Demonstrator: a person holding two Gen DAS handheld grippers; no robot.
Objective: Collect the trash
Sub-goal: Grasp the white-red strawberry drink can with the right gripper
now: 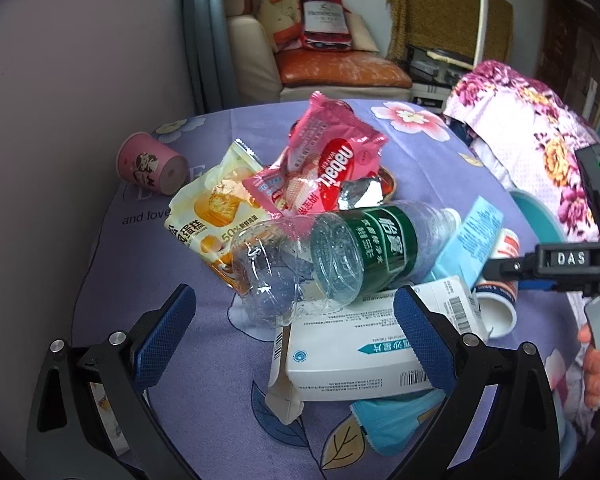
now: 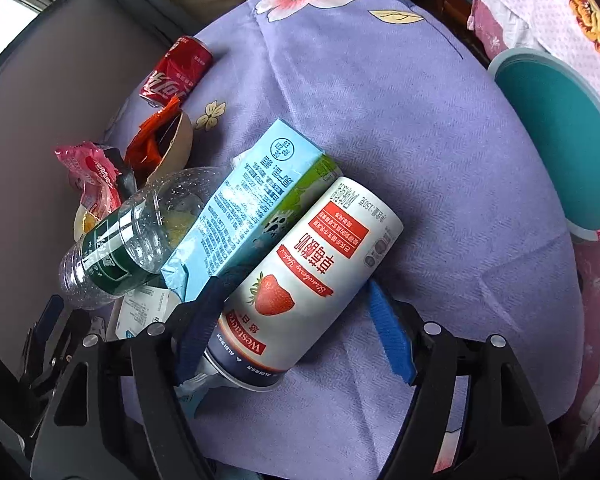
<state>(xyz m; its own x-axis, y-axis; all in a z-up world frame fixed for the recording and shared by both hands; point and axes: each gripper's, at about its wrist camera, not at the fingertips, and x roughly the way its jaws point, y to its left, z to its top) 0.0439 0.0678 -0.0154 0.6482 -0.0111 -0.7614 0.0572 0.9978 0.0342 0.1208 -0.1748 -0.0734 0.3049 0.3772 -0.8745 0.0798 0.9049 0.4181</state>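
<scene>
A pile of trash lies on the purple flowered tablecloth [image 1: 172,368]. My left gripper [image 1: 294,320] is open, its blue pads either side of a white medicine box [image 1: 352,344] and a clear crushed bottle [image 1: 272,276], touching neither. A green-label water bottle [image 1: 376,248], pink Nabati wrapper [image 1: 332,164] and yellow cake wrapper [image 1: 216,208] lie behind. My right gripper [image 2: 300,320] is open around a strawberry yogurt cup [image 2: 304,280] lying on its side; the left pad seems to touch it. A light blue carton [image 2: 248,204] leans beside the cup.
A teal bin [image 2: 560,152] stands at the table's right edge. A red cola can [image 2: 176,72] and an orange wrapper [image 2: 156,140] lie far left. A pink paper cup [image 1: 152,164] lies on its side at back left. A sofa [image 1: 320,64] stands behind.
</scene>
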